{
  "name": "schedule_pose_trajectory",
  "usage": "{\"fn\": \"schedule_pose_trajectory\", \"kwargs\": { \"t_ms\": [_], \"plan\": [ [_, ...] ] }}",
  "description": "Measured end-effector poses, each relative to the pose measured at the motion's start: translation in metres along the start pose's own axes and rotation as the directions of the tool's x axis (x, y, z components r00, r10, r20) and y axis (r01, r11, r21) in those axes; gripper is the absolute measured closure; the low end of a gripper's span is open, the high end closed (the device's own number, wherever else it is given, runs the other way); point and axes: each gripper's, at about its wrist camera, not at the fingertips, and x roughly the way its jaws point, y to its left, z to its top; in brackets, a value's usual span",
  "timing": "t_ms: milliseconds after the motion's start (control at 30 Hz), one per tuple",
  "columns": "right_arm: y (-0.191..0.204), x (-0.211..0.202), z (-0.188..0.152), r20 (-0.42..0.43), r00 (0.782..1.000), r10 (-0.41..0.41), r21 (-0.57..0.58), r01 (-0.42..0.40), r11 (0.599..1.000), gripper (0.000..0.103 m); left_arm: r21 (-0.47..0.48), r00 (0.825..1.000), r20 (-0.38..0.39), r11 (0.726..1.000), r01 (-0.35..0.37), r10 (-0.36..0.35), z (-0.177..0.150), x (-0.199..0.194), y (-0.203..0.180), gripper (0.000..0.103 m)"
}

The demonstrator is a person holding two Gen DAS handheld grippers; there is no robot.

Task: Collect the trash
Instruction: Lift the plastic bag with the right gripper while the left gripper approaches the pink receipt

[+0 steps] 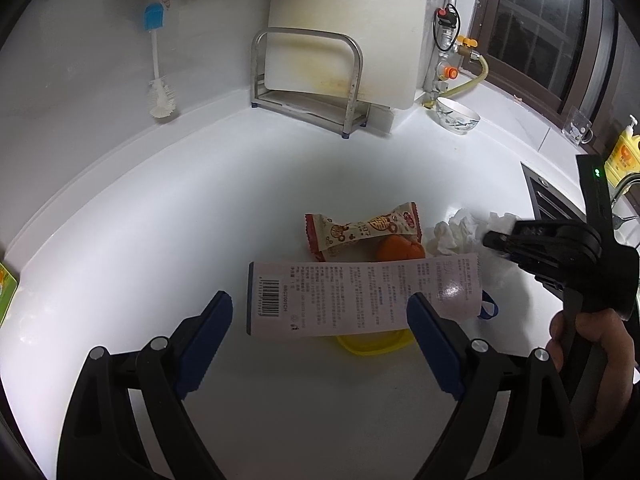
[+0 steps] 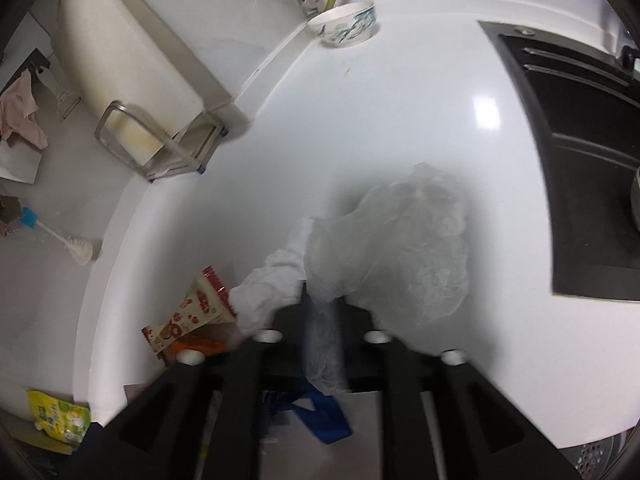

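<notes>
Pinching a thin plastic bag [image 2: 400, 256], the right gripper [image 2: 324, 300] is gathering trash; left gripper [image 1: 320, 312], jaws spread, is nearing the printed label card [image 1: 360, 296], needing closure next

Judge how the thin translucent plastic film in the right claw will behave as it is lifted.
The thin translucent plastic film looks crumpled and billowy, so it is probably floppy and very light. The right claw pinches only a narrow bunched strip, so the rest will likely dangle and sway. It lies against the crumpled white tissue and might drag it.
</notes>
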Motion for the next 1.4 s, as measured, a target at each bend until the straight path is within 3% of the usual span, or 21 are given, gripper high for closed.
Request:
{"fn": "schedule_pose_trajectory", "kwargs": {
  "t_ms": [67, 267, 433, 633, 667, 800, 900, 1000, 1200, 1400],
  "plan": [
    [0.005, 0.0, -0.001, 0.008, 1.0, -0.005, -0.014, 0.006, 1.0, 0.055, -0.003, 1.0, -0.001, 1.0, 0.0, 0.0, 0.0, 0.0, 0.0, 0.016],
    [0.024, 0.009, -0.003, -0.003, 0.999, -0.044, -0.087, 0.043, 0.995, 0.048, -0.014, 1.0, 0.0, 1.0, -0.002, 0.002, 0.0, -0.001, 0.005, 0.016],
    [0.037, 0.025, -0.003, -0.034, 0.996, -0.085, -0.124, 0.08, 0.989, 0.046, -0.027, 1.0, 0.001, 1.0, -0.009, 0.009, 0.0, 0.0, 0.011, 0.016],
    [0.046, 0.036, -0.002, -0.012, 0.989, -0.147, -0.146, 0.144, 0.979, 0.046, -0.043, 1.0, -0.003, 0.999, -0.016, 0.016, 0.0, 0.001, 0.019, 0.016],
    [0.047, 0.037, -0.001, -0.006, 0.988, -0.153, -0.152, 0.151, 0.977, 0.048, -0.045, 1.0, -0.004, 0.999, -0.017, 0.017, 0.0, 0.001, 0.02, 0.016],
    [0.049, 0.04, 0.002, 0.003, 0.988, -0.153, -0.166, 0.151, 0.974, 0.076, -0.048, 1.0, -0.003, 0.999, -0.017, 0.016, -0.001, 0.001, 0.021, 0.016],
    [0.048, 0.041, 0.003, 0.003, 0.99, -0.14, -0.171, 0.139, 0.976, 0.088, -0.047, 1.0, -0.005, 0.999, -0.015, 0.015, -0.001, 0.002, 0.021, 0.016],
    [0.045, 0.037, 0.003, 0.014, 0.993, -0.121, -0.175, 0.122, 0.977, 0.094, -0.049, 1.0, -0.007, 0.999, -0.012, 0.012, -0.001, 0.003, 0.021, 0.016],
    [0.034, 0.02, 0.002, 0.037, 0.997, -0.073, -0.175, 0.078, 0.981, 0.095, -0.042, 1.0, -0.006, 0.999, -0.004, 0.004, -0.002, 0.003, 0.016, 0.016],
    [0.017, -0.008, -0.005, 0.029, 0.999, -0.034, -0.176, 0.039, 0.984, 0.095, 0.04, 0.999, 0.012, 0.999, 0.029, -0.03, 0.0, 0.004, 0.015, 0.016]
  ]
}}
